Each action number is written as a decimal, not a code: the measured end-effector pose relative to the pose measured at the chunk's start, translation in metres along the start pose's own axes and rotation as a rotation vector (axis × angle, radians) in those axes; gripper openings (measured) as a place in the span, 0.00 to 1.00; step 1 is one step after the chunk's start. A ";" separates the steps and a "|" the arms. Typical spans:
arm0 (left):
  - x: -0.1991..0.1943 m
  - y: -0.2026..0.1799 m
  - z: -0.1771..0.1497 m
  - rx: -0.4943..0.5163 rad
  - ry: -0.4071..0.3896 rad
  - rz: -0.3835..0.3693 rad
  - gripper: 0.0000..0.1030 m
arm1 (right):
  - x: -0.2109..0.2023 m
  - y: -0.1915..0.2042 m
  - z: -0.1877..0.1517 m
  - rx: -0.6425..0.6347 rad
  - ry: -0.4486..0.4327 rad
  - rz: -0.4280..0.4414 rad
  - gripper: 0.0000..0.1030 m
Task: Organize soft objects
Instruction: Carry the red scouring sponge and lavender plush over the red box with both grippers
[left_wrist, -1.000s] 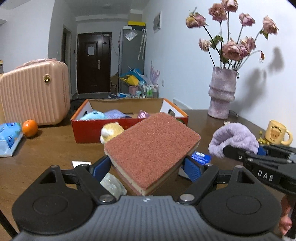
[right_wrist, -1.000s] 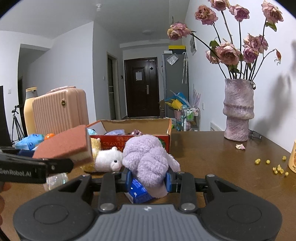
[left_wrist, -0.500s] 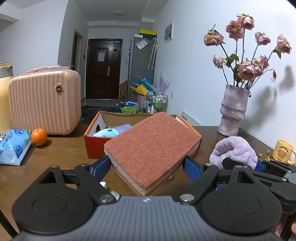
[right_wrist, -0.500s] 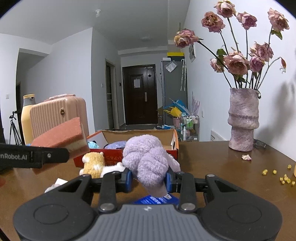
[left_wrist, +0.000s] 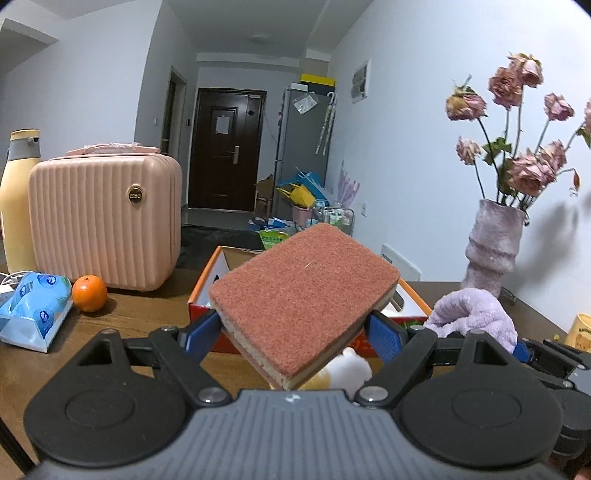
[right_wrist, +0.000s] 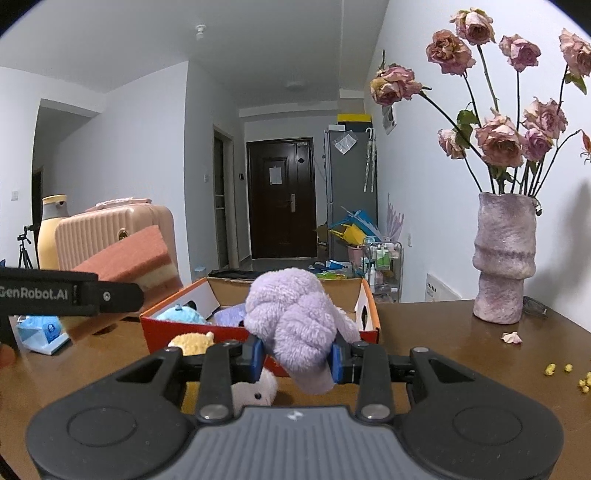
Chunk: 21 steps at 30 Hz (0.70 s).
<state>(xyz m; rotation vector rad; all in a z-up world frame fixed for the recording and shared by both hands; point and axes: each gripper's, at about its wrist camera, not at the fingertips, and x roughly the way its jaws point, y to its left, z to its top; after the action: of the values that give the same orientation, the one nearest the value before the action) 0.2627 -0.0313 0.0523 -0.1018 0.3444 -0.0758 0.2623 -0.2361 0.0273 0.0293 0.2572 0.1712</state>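
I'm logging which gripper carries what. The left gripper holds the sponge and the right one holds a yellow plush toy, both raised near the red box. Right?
Not quite. The right gripper is shut on a purple plush toy, as the right wrist view shows. The left gripper does hold the sponge, near the red box.

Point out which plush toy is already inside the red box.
The light blue plush, lying inside the red box; the yellow plush and white plush sit outside, in front.

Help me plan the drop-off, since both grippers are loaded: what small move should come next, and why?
Probably carry the left gripper forward until the sponge is over the open shoe box. The sponge is clamped in its fingers and raised, the box sits just ahead, and the right gripper holds the purple plush toy beside it.
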 end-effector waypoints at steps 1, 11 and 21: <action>0.003 0.002 0.002 -0.004 -0.002 0.004 0.83 | 0.003 0.000 0.001 0.002 0.001 0.001 0.32; 0.028 0.013 0.014 -0.030 -0.014 0.038 0.83 | 0.034 -0.001 0.010 0.007 0.008 0.001 0.32; 0.054 0.020 0.026 -0.043 -0.028 0.066 0.83 | 0.063 0.000 0.018 0.014 -0.010 -0.009 0.32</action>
<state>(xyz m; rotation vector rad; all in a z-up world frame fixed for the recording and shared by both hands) 0.3235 -0.0141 0.0561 -0.1335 0.3214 -0.0019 0.3272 -0.2257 0.0291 0.0429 0.2483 0.1607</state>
